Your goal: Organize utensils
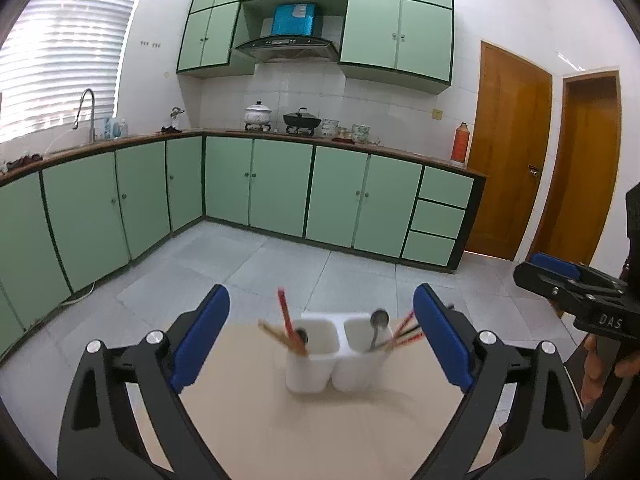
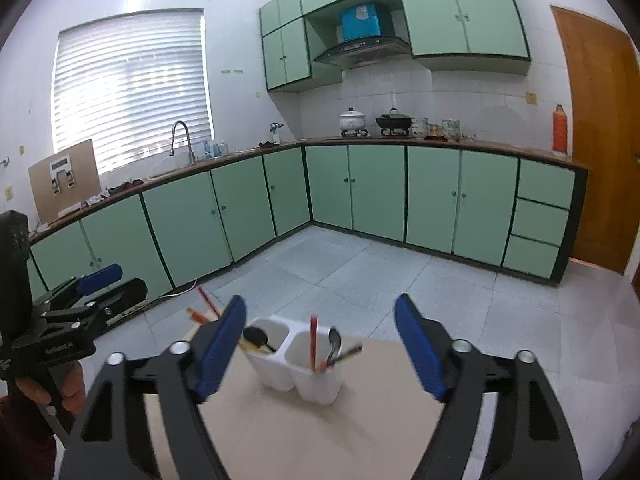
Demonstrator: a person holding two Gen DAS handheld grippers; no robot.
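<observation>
A white two-compartment utensil holder (image 1: 338, 354) (image 2: 296, 364) stands near the far edge of a beige table (image 1: 320, 432). Its left cup holds red chopsticks (image 1: 286, 316), wooden chopsticks and a dark spoon (image 2: 256, 336). Its right cup holds a metal spoon (image 1: 378, 324) and more red chopsticks (image 2: 314, 338). My left gripper (image 1: 321, 300) is open, with its blue pads wide on either side of the holder and short of it. My right gripper (image 2: 321, 304) is open too and empty, and it also frames the holder from behind.
Green base cabinets (image 1: 280, 188) run in an L under a counter with a sink tap (image 1: 86, 110) and pots (image 1: 302, 120). Grey floor tiles lie beyond the table. Wooden doors (image 1: 508, 168) stand at the right. A hand (image 2: 68, 392) holds the left gripper's handle.
</observation>
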